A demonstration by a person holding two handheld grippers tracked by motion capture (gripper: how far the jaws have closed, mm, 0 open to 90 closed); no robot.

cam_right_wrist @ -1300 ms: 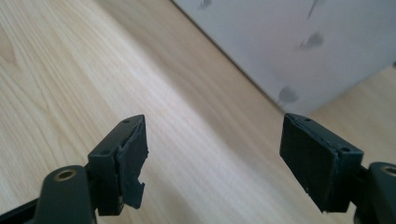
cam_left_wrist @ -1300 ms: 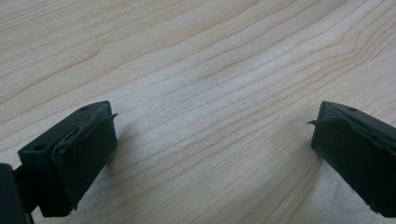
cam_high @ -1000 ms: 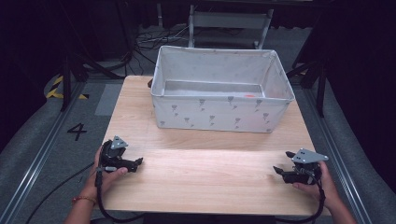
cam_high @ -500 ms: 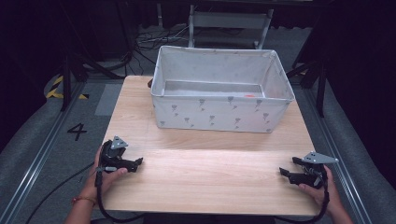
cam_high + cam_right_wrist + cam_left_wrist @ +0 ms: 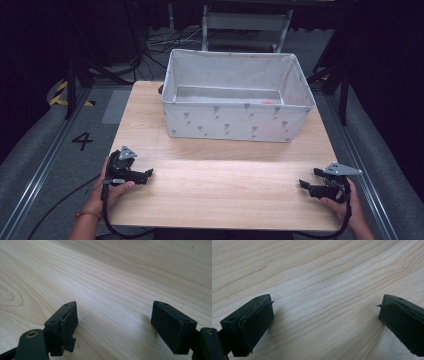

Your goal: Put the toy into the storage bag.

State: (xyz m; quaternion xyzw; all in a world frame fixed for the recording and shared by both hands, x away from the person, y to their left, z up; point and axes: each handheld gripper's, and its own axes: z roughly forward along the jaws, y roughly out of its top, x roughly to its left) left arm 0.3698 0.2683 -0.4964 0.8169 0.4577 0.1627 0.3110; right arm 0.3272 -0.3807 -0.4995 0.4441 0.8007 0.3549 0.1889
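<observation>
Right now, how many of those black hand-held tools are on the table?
2: the left black two-jaw tool near the wooden table's left edge, the right black tool near its right edge.

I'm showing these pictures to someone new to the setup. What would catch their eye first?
Probably the big white fabric bin with a small grey print, standing at the far half of the pale wooden table. Next, the two black grippers at the near corners, left gripper and right gripper, each held in a hand, jaws wide open over bare wood.
</observation>
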